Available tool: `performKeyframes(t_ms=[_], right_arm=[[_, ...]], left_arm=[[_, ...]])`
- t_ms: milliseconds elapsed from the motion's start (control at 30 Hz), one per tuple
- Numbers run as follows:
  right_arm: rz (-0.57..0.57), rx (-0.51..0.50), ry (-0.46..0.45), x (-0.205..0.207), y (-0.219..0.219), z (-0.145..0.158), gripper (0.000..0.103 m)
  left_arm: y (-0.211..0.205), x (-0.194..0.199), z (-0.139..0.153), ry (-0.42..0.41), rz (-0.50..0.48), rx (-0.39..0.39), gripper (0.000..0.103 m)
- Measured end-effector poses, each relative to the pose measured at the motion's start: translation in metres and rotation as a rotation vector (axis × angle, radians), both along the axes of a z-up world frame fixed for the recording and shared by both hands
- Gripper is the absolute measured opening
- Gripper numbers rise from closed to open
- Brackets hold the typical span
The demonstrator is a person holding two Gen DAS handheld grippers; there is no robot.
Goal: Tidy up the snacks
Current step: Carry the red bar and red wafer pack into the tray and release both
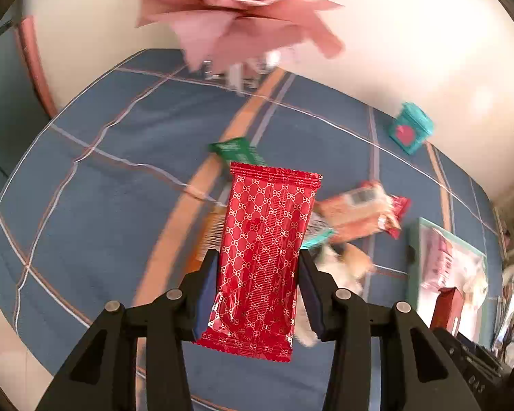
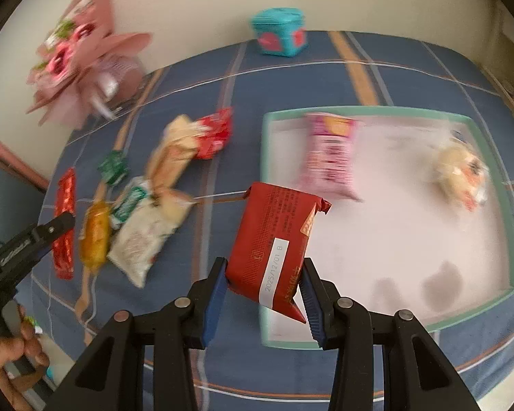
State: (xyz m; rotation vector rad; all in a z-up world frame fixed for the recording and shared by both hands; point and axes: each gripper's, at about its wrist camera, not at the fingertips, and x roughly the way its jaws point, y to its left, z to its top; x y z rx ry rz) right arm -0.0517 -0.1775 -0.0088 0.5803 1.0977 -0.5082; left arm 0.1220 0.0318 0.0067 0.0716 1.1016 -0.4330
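My left gripper [image 1: 257, 267] is shut on a red patterned snack packet [image 1: 264, 260] and holds it above the blue plaid cloth. My right gripper [image 2: 264, 274] is shut on a dark red snack pack [image 2: 274, 239] with a white date label, held over the left edge of the teal-rimmed white tray [image 2: 267, 144]. The tray holds a pink packet [image 2: 330, 154] and a pale wrapped snack [image 2: 462, 174]. Several loose snacks lie on the cloth left of the tray, among them a beige-and-red packet [image 2: 192, 140], a white packet [image 2: 147, 233], an orange one [image 2: 94, 236] and a green one [image 2: 113, 167].
A pink paper flower bouquet [image 2: 82, 65] stands at the back left by the wall. A teal box with red hearts [image 2: 279, 32] sits at the table's far edge. The left gripper's body [image 2: 20, 250] and a hand [image 2: 13, 366] show at the right wrist view's left.
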Motion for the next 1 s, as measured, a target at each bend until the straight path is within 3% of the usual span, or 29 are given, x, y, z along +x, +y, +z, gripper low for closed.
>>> performKeyframes(t_ms=[267,600,800,1000], right_arm=[[-0.134,0.02,0.032,-0.045,-0.056,-0.005,0.045],[-0.305,0.024,0.051,-0.111,-0.116,-0.006,0.044],[-0.339,0.038,0.044,-0.128,-0.132,-0.008,0.043],[-0.33,0.046,0.061,-0.129,-0.134,-0.013,0.04]], left_arm=[[-0.065,-0.043,0.006,-0.015,-0.13,0.014,0.047],[-0.157,-0.119,0.002,-0.052,-0.373,0.077,0.047],[-0.19,-0.154,-0.006,-0.04,-0.477,0.093,0.047],[-0.207,-0.168,-0.025,-0.018,-0.518,0.134,0.047]])
